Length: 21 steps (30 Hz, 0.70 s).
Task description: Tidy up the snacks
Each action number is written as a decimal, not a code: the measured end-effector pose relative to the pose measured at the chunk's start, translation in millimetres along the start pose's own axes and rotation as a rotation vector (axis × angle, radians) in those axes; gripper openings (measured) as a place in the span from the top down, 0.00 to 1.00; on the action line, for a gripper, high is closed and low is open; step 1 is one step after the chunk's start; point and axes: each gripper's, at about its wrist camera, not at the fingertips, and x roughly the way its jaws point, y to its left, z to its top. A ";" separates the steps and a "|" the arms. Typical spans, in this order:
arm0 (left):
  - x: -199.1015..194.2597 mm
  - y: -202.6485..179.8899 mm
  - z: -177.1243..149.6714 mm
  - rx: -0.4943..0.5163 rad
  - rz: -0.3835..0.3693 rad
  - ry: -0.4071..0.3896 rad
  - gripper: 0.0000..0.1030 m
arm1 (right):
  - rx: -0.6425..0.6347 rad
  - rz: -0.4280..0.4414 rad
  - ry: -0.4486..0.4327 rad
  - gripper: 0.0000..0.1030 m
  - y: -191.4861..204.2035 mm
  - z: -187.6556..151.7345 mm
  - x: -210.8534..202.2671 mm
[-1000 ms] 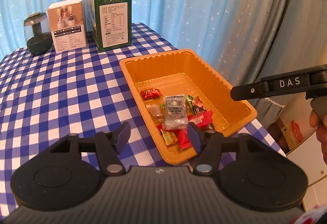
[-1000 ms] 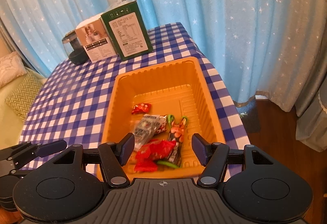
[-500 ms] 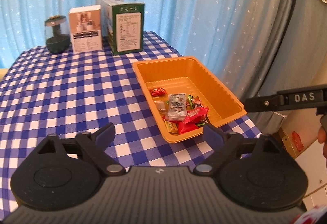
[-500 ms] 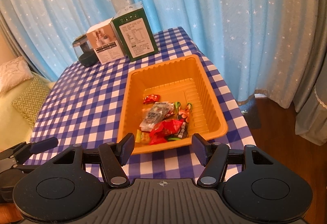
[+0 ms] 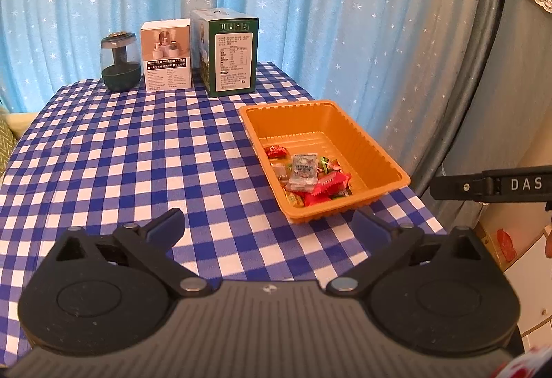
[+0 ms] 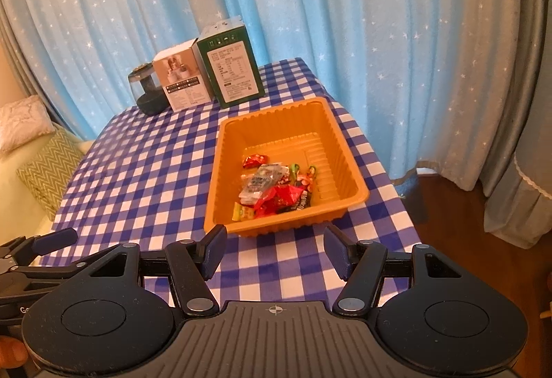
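An orange plastic tray (image 5: 293,122) sits near the right edge of the checked table, also seen in the right wrist view as the tray (image 6: 276,129). A small heap of wrapped snacks (image 5: 310,178) lies in its near half, red, green and clear packets (image 6: 272,188) together. My left gripper (image 5: 267,222) hangs over the cloth just short of the tray's near left corner. Its jaws are opening wide with nothing between them. My right gripper (image 6: 275,240) hovers before the tray's near wall, open and holding nothing. One of its fingers (image 5: 483,186) reaches in from the right.
At the table's far end stand a green box (image 5: 229,57), a white box (image 5: 167,57) and a dark glass jar (image 5: 120,62). Blue starred curtains hang behind. The table drops off just right of the tray. A cushion (image 6: 51,164) lies at the left.
Both grippers have drawn back and up from above the tray, which now looks smaller and farther. The left jaws have spread much wider. The right jaws kept their gap.
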 end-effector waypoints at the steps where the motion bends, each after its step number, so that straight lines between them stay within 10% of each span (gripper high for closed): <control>1: -2.9 0.2 -2.1 -0.003 -0.001 0.002 0.00 | -0.003 -0.005 -0.002 0.39 0.6 -2.6 -3.4; 21: -57.4 -10.8 -20.9 -0.065 0.032 0.017 0.00 | -0.043 -0.049 -0.031 0.35 11.4 -43.3 -52.4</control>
